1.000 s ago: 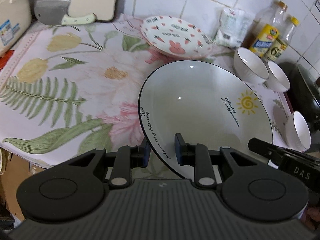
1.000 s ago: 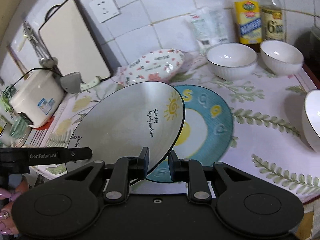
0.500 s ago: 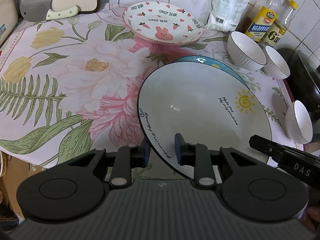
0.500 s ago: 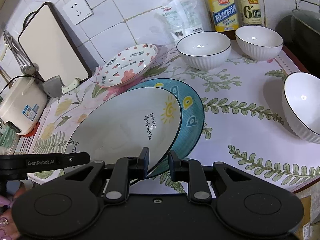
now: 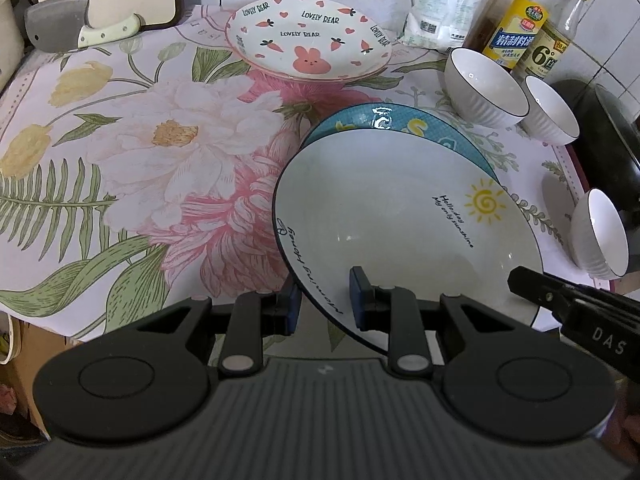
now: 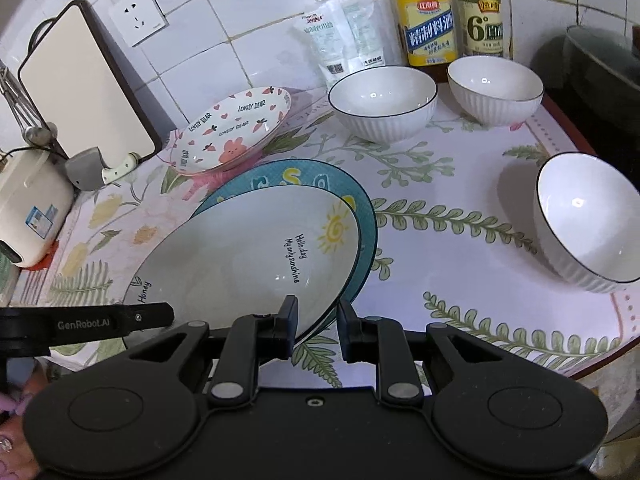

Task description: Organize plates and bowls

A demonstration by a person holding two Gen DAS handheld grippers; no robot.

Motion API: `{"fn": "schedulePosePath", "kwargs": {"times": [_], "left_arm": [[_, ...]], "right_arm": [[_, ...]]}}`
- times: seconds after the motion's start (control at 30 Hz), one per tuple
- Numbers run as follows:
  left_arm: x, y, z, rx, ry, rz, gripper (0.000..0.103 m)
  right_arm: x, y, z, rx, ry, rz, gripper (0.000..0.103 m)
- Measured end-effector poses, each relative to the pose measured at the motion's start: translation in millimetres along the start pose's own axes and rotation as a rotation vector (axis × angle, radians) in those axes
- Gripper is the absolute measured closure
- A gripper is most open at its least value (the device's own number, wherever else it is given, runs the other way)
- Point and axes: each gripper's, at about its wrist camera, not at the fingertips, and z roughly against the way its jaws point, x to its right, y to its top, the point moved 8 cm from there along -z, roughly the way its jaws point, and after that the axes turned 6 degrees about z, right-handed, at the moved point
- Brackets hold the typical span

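A white plate with a yellow sun (image 5: 400, 208) (image 6: 248, 256) hangs low over a blue plate (image 5: 384, 118) (image 6: 296, 176), covering most of it and offset toward the front left. I cannot tell whether the two touch. My left gripper (image 5: 324, 300) is shut on the white plate's near rim by the "Honey" lettering. My right gripper (image 6: 318, 320) is shut on its near right rim. A pink bunny plate (image 5: 308, 40) (image 6: 232, 132) sits behind. Three white ribbed bowls (image 6: 382, 100) (image 6: 496, 88) (image 6: 588, 220) stand to the right.
A floral cloth (image 5: 160, 152) covers the counter. A cleaver (image 5: 72, 28) and a cutting board (image 6: 80, 84) lean at the back left, beside a rice cooker (image 6: 28, 208). Two bottles (image 6: 428, 16) and a white bag (image 6: 344, 36) stand by the tiled wall. A dark wok (image 5: 612, 148) sits far right.
The white plate has come down from a steep tilt to lie nearly flat over the blue plate. Both grippers kept their grip and moved with it.
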Motion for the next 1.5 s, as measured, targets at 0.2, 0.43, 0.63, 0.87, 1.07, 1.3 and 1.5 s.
{"fn": "schedulePosePath", "kwargs": {"times": [0.2,0.43,0.63,0.87,1.07,1.3,1.5], "left_arm": [[0,-4,-4,-0.018,0.002,0.002,0.08],[0,-5,-6,-0.023,-0.007,0.007,0.08],[4,-6,-9,-0.039,-0.008,0.006,0.08],[6,-3,-13,-0.047,-0.008,0.018,0.079],[9,2,-19,-0.054,0.004,0.021,0.079],[11,2,-25,-0.06,0.026,0.01,0.079],[11,3,-20,-0.049,0.019,0.002,0.079]], "right_arm": [[-6,-3,-4,-0.019,-0.09,0.098,0.078],[-3,-3,-4,-0.013,-0.091,0.095,0.079],[-1,-3,-8,0.003,-0.121,0.128,0.079],[-2,0,-10,0.041,-0.157,0.186,0.079],[-7,4,-14,0.074,-0.206,0.265,0.079],[-5,3,-21,0.072,-0.223,0.274,0.08],[-2,5,-14,0.099,-0.181,0.228,0.08]]}}
